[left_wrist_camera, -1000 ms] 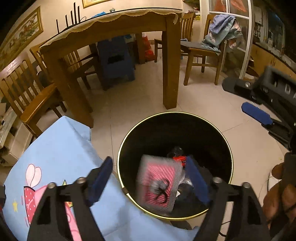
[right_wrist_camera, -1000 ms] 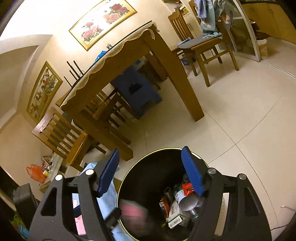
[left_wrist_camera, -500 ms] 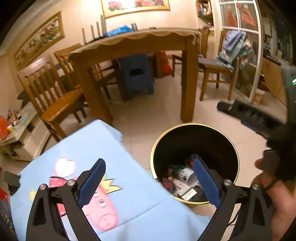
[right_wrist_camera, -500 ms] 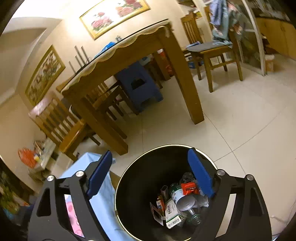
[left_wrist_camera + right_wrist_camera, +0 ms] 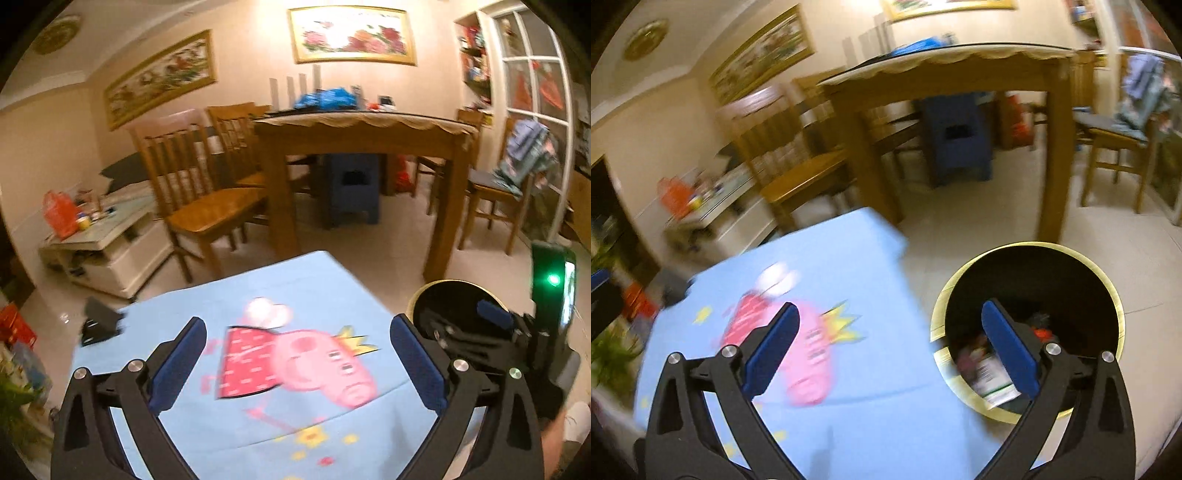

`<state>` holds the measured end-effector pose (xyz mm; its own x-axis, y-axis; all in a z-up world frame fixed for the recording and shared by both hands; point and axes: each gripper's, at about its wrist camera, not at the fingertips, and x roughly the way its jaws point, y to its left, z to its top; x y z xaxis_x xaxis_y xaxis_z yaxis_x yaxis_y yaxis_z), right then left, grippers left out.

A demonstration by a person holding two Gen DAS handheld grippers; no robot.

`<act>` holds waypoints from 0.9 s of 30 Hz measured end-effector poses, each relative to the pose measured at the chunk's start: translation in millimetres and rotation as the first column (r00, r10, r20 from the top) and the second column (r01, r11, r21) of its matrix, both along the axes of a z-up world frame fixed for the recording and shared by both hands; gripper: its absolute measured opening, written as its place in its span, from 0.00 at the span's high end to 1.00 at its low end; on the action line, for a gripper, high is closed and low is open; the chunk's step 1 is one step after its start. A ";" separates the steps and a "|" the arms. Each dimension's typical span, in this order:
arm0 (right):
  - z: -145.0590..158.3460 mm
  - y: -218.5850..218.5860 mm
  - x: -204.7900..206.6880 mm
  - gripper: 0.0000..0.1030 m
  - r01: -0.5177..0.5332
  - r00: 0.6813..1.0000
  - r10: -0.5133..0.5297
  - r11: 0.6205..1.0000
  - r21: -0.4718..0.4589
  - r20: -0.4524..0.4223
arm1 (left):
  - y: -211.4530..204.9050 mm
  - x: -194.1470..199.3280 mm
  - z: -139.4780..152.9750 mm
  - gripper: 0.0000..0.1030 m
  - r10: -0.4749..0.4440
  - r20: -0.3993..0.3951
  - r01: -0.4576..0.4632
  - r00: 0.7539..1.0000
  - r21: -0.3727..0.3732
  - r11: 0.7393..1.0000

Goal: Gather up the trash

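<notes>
A black round trash bin with a gold rim [image 5: 1119,314] stands on the floor right of a low table with a light blue cartoon cloth [image 5: 849,266]. Several pieces of trash [image 5: 990,373] lie inside the bin. My right gripper [image 5: 890,350] is open and empty, over the table's right edge and the bin. My left gripper [image 5: 295,365] is open and empty above the cloth [image 5: 303,291]. The bin [image 5: 450,291] shows at the right of the left wrist view, partly hidden by the other gripper [image 5: 491,317]. A small dark object [image 5: 98,321] lies at the cloth's left edge.
A wooden dining table [image 5: 362,133] with chairs [image 5: 199,192] stands behind, a blue stool [image 5: 351,188] under it. A low white cabinet [image 5: 107,240] with clutter is at the left. A chair with clothes [image 5: 517,177] is at the right. Tiled floor surrounds the bin.
Both grippers have swung left and up, away from the bin toward the blue-clothed table. The pink packet that was falling from my left gripper a second ago is in the bin.
</notes>
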<state>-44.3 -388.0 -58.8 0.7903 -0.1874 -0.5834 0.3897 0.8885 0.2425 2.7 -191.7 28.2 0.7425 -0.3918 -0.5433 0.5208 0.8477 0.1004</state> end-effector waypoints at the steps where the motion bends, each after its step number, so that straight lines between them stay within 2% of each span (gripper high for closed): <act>1: 5.4 11.3 1.1 0.06 -0.023 1.000 0.023 1.000 -0.001 -0.003 | 15.3 1.1 1.2 0.07 0.029 -0.001 -0.029 1.000 -0.002 1.000; 7: 61.1 92.7 -0.5 0.05 -0.165 0.985 0.166 0.986 -0.028 0.036 | 88.3 6.0 5.4 0.07 0.162 -0.052 -0.164 0.985 -0.038 0.986; 10: 83.8 130.3 -6.9 0.05 -0.197 0.978 0.203 0.974 -0.112 0.045 | 117.0 2.2 9.1 0.07 0.225 -0.047 -0.227 0.973 -0.042 0.973; 13: 97.0 156.3 -12.2 0.05 -0.184 0.979 0.196 0.963 -0.195 0.047 | 141.8 -2.5 11.9 0.07 0.270 -0.040 -0.272 0.962 -0.048 0.961; 18: 88.7 176.4 -9.0 0.05 -0.192 0.981 0.195 0.958 -0.214 -0.004 | 173.0 -6.1 8.5 0.07 0.320 -0.067 -0.324 0.945 -0.059 0.944; 27: 75.3 173.3 -6.8 0.05 -0.205 0.979 0.201 0.954 -0.217 -0.039 | 175.7 -8.1 1.8 0.07 0.327 -0.071 -0.330 0.942 -0.038 0.943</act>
<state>-51.1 -214.7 16.5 0.8159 -0.1486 -0.5588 0.1978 0.9798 0.0283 -5.4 -16.0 30.0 0.7993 -0.1593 -0.5794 0.2167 0.9758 0.0306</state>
